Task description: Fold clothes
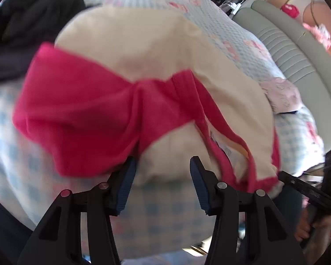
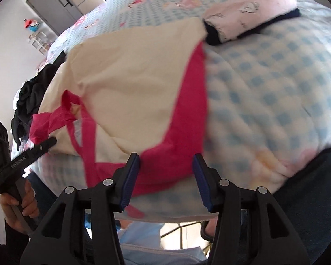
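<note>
A cream shirt with pink sleeves and pink neck trim [image 1: 143,50] [image 2: 125,84] lies spread on the bed, its collar toward the near edge. My left gripper [image 1: 163,163] stands open just above the shirt's near edge, its left finger against the bunched pink sleeve [image 1: 77,114], and nothing is pinched. My right gripper [image 2: 166,158] is open too, hovering over the other pink sleeve [image 2: 187,114] at the bed's near edge. Each gripper shows in the other's view: the right gripper [image 1: 307,163] and the left gripper [image 2: 26,134], both held by a hand.
The bed has a blue-and-white checked cover [image 1: 28,159] [image 2: 264,84]. A heap of dark clothes [image 1: 33,22] [image 2: 31,101] lies at the shirt's far left. A folded pale pink garment [image 1: 280,97] [image 2: 247,15] sits beyond the shirt. A grey padded headboard [image 1: 286,50] borders the bed.
</note>
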The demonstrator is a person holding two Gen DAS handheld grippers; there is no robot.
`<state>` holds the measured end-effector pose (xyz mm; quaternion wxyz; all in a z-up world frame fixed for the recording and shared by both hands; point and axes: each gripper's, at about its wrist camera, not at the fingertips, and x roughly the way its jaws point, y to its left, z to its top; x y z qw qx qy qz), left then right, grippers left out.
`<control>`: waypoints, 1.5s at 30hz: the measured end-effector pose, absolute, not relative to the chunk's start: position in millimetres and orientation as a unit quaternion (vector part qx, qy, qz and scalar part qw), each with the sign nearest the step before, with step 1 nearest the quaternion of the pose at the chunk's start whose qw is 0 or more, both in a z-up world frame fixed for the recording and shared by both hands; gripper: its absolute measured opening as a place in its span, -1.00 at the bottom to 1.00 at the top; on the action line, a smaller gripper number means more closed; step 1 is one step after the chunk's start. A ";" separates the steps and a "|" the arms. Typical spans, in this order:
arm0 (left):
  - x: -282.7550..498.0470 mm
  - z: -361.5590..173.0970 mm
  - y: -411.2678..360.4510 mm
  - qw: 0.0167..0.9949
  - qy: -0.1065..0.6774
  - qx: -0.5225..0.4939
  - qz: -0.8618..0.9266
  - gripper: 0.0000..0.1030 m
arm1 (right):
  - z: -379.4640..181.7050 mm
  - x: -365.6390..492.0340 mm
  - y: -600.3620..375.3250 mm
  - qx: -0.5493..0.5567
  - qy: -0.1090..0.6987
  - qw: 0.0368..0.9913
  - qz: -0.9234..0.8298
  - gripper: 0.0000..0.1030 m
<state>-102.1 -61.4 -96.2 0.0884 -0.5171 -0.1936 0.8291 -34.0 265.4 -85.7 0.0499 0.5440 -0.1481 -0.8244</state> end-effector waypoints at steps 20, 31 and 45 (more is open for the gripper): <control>-213.9 -107.5 -10.4 0.103 -0.123 -0.565 0.810 -0.01 | -88.4 -43.1 212.6 0.577 -0.121 0.128 -0.798 0.10; -102.3 -96.8 -23.5 0.224 -0.105 -0.551 0.797 -0.38 | -127.8 -35.0 250.8 0.613 -0.175 0.089 -0.765 0.08; -69.3 -96.0 -93.2 0.186 -0.369 -0.491 0.767 -0.16 | -92.0 -29.1 297.6 0.581 -0.214 0.094 -0.780 0.17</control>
